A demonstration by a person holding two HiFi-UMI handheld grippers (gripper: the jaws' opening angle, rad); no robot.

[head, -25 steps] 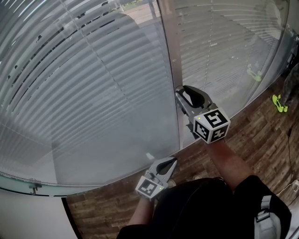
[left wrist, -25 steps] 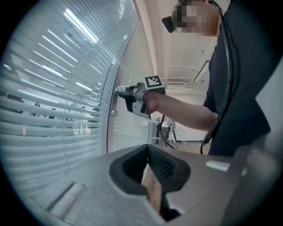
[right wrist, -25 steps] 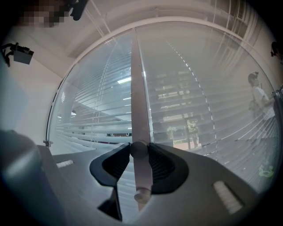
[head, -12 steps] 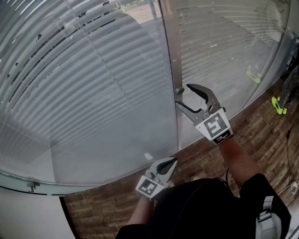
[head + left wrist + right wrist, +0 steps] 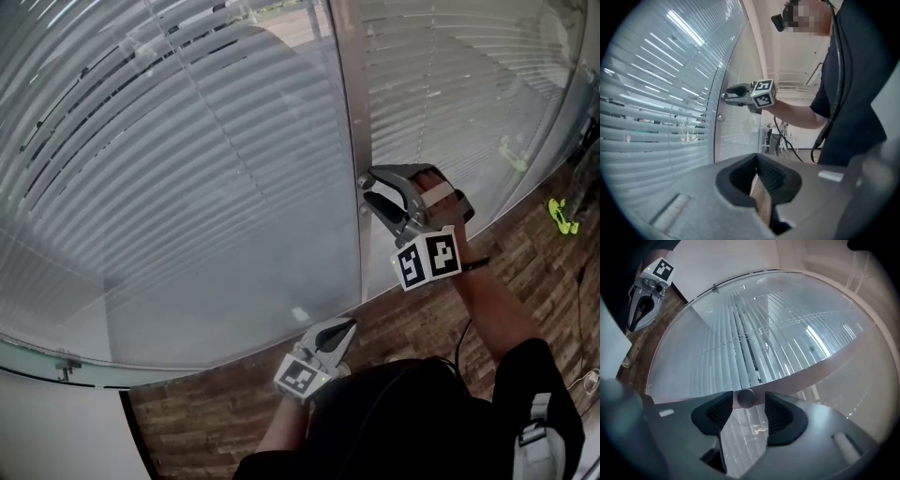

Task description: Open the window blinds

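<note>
The window blinds (image 5: 187, 159) fill the upper head view behind curved glass, on both sides of a metal frame post (image 5: 349, 112). Their pale slats lie nearly flat and overlapping, with dark gaps only towards the top. I see the right tool (image 5: 367, 190) at the post. Only the right gripper view shows a small round knob (image 5: 746, 398) between its tips. Its jaws stand spread and have just been closing, and the pads are not visibly pressing the knob. Compared with half a second ago, this tool is rolled over, with its marker cube turned. The left tool (image 5: 349, 325) hangs low, its jaws drawn together on nothing.
</note>
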